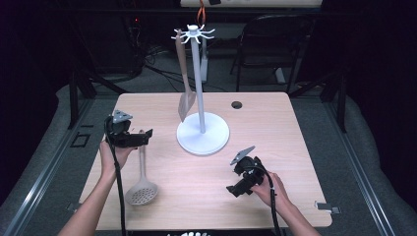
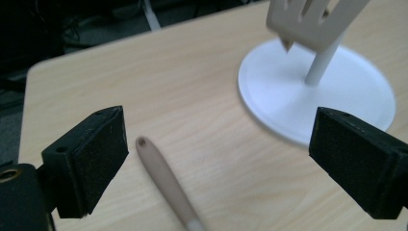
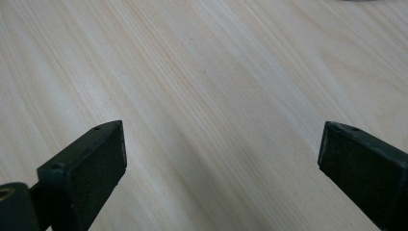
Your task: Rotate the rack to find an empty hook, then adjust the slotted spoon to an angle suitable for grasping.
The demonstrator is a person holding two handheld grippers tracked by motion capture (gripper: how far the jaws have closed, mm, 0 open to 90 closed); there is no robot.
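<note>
My left gripper (image 1: pixel 141 137) is down low over the worktop (image 1: pixel 206 182), jaws spread wide w/ nothing pinched between them. The skimmer (image 1: pixel 141 189) is the thing I'm hovering at: in the left gripper view its handle tip (image 2: pixel 142 143), the end w/ the little hang hole, sits in the gap between my two pads, closer to the left one, but neither pad touches it. So released, not grasping.

From the high view the skimmer lies flat on the left part of the worktop. Long axis runs pretty much near-to-far: the round perforated head is at the near end, close to my left forearm, and the handle points away from me, up toward the gripper, w/ maybe a slight lean. Handle end is right under the jaws.

Right gripper (image 1: pixel 235 188) is over on the right side of the worktop, near the front edge, also wide open. The right gripper view has bare wood grain (image 3: pixel 202 96) between the pads, so it's holding zip. It's well apart from the skimmer.

Between the two, further back, is the white rack (image 1: pixel 202 132) w/ its round base and pole, and a slotted spatula (image 1: pixel 186 98) hanging off one of the top hooks, blade just above the base. The left gripper is near the base's left edge, not touching afaict.
</note>
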